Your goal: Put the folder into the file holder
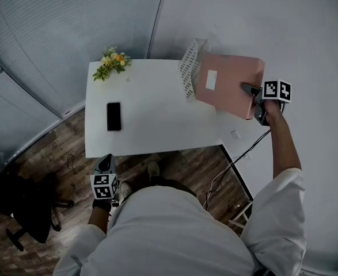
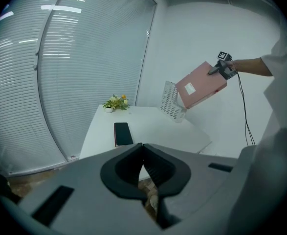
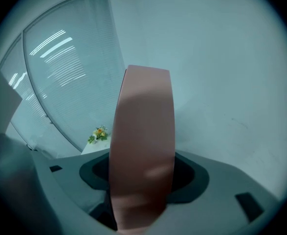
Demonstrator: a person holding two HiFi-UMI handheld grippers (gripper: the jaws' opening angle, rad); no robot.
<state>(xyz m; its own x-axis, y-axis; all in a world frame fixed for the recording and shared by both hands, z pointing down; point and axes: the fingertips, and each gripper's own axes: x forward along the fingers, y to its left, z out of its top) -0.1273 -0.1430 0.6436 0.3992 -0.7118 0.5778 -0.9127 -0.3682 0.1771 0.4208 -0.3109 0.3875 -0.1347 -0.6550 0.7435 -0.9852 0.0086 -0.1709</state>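
Left claw (image 2: 142, 147) closed, right claw (image 1: 253, 94) grips folder (image 1: 226, 85) (long axis slanting toward file holder (image 1: 189, 69))

The right gripper (image 1: 252, 94) clamps one edge of a pink cardboard folder (image 1: 229, 85), held tilted just beside a white mesh file holder (image 1: 190, 68) at the far right corner of the white rectangular table (image 1: 157, 125). A black phone (image 1: 114, 116) lies flat on it.

Your head camera looked steeply down from above your shoulders onto the white table (image 1: 157, 122). The camera on your left gripper (image 2: 143, 147) sat low off the table's near edge, facing across it. The one on your right gripper (image 1: 247, 88), raised, looked close along the pink folder (image 3: 142, 146). All three caught the flowers (image 1: 112, 62).
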